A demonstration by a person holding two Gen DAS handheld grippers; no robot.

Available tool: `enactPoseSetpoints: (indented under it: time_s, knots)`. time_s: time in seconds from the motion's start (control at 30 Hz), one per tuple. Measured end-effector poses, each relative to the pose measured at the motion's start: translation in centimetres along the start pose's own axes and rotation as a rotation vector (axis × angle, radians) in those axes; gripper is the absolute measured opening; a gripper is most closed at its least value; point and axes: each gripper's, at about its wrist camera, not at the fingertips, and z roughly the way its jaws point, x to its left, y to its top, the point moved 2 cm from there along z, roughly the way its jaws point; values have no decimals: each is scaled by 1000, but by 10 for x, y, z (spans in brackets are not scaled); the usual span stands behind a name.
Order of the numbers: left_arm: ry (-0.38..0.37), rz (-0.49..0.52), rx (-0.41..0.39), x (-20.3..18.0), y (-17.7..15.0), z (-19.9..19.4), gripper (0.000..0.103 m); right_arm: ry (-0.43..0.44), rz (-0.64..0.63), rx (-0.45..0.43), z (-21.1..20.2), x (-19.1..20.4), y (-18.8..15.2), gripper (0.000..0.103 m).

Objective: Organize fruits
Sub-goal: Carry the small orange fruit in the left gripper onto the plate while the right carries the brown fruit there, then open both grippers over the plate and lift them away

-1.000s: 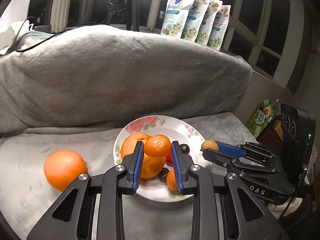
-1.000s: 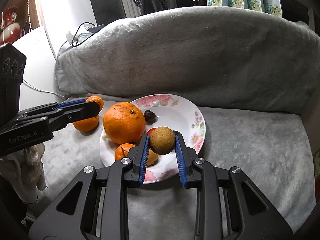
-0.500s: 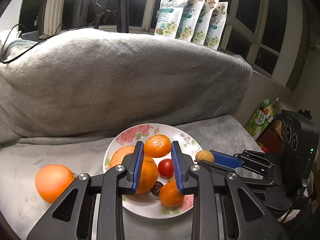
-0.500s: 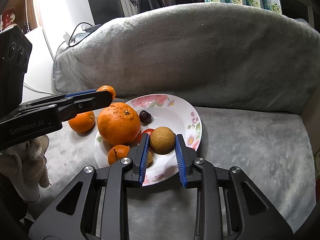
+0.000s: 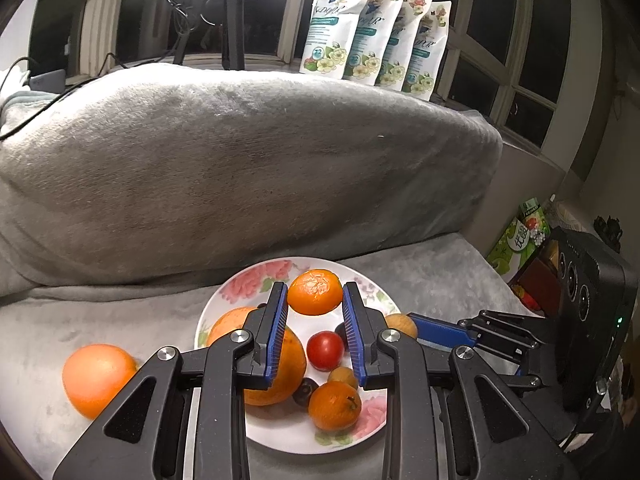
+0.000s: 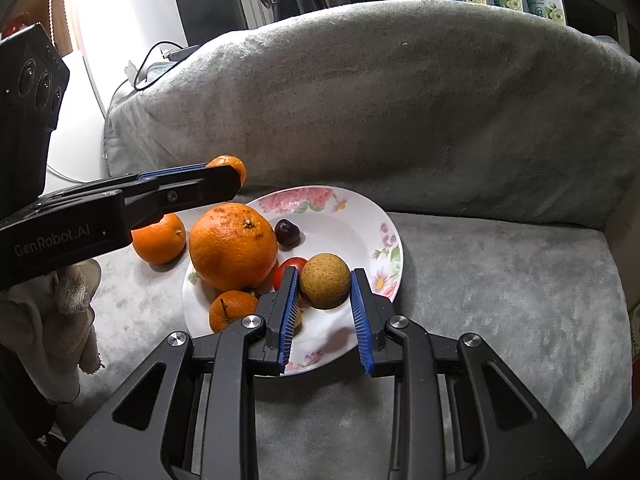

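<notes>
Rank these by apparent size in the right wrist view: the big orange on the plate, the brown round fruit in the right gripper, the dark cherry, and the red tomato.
1. big orange
2. brown round fruit, held nearer the camera, so somewhat flattered
3. and 4. unsure: dark cherry looks smallest, but the red tomato is half hidden behind a finger.

A small mandarin (image 5: 315, 292) sits pinched between the left fingers (image 5: 280, 320) above the floral plate (image 5: 256, 276); a tan round fruit (image 6: 325, 281) between the right fingers (image 6: 360, 320).

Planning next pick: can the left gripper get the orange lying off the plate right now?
Probably not yet: the left gripper is shut on a mandarin. The loose orange itself lies unobstructed on the grey blanket.
</notes>
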Motion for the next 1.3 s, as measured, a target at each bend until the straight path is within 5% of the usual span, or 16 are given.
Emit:
enactPoseSetpoints:
  time_s: [0.5, 0.63, 0.73, 0.83, 0.97, 1.07, 1.3]
  knots:
    - [5, -5, -3, 0, 2, 1, 31, 1, -17, 2, 3, 3, -1, 28]
    - [6, -4, -5, 1, 3, 0, 32, -5, -23, -7, 2, 3, 0, 52]
    - [5, -5, -6, 1, 2, 0, 40, -4, -29, -12, 1, 5, 1, 54]
    - [11, -3, -12, 0, 3, -2, 45, -11, -32, -15, -1, 5, 1, 68]
    - [16, -2, -27, -1, 4, -5, 65, -14, -36, -27, -3, 6, 2, 82]
    - [21, -6, -34, -2, 5, -7, 76, -17, -38, -31, -4, 8, 2, 86]
    - [37, -15, -38, -2, 5, -12, 81, -28, -48, -20, -3, 10, 2, 96]
